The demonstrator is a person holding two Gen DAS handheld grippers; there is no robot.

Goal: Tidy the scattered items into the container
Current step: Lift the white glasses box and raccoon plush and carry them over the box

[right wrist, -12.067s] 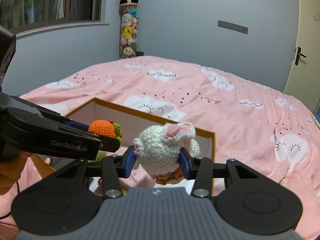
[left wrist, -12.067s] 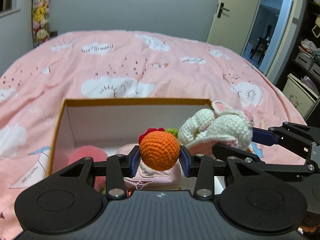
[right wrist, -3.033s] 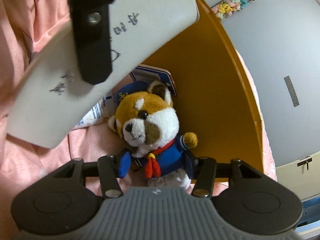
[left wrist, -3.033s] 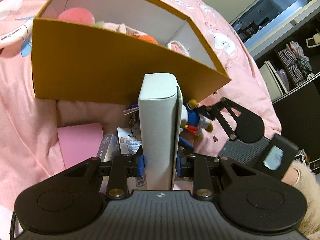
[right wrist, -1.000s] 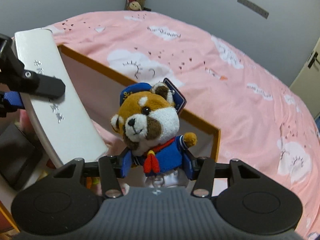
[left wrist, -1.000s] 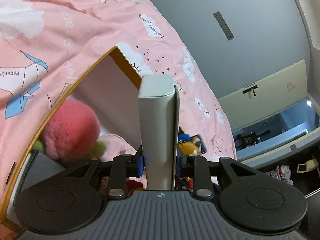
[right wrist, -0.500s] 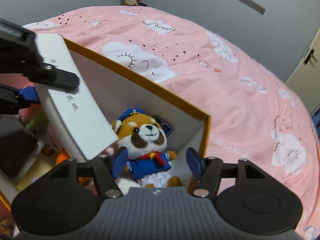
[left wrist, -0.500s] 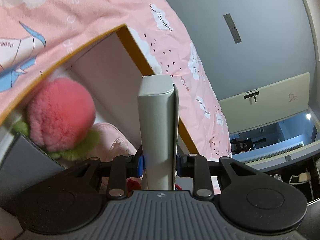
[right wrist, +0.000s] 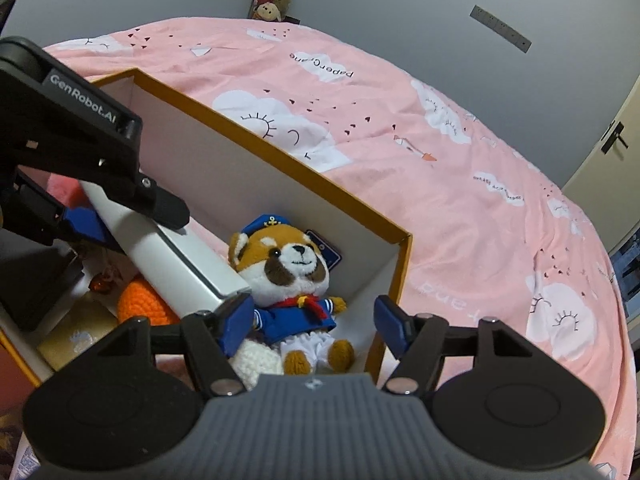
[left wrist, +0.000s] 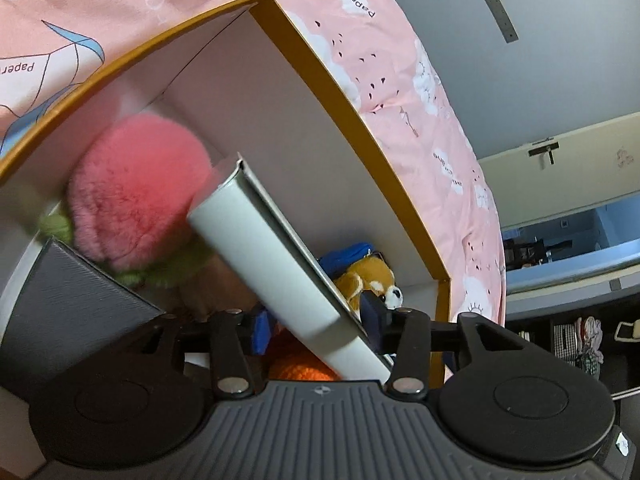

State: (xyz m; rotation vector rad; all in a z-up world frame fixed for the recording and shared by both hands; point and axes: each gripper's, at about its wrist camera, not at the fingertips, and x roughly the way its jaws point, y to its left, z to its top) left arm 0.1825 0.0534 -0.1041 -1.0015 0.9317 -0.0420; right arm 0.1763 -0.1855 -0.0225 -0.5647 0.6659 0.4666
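White box tilts between the left gripper – jaws opening, grip loosened.

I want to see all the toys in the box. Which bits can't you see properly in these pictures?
- Orange ball: left view, mostly behind the white box and left gripper, whose jaws are opening.
- Panda toy: left view, only its head shows past the white box.
- Pink pompom: left view, blurred.
- Box floor: right view, corner cut off by the edge.

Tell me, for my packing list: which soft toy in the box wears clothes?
The red panda, in a blue sailor suit and cap; the pink pompom and orange knitted ball are bare.
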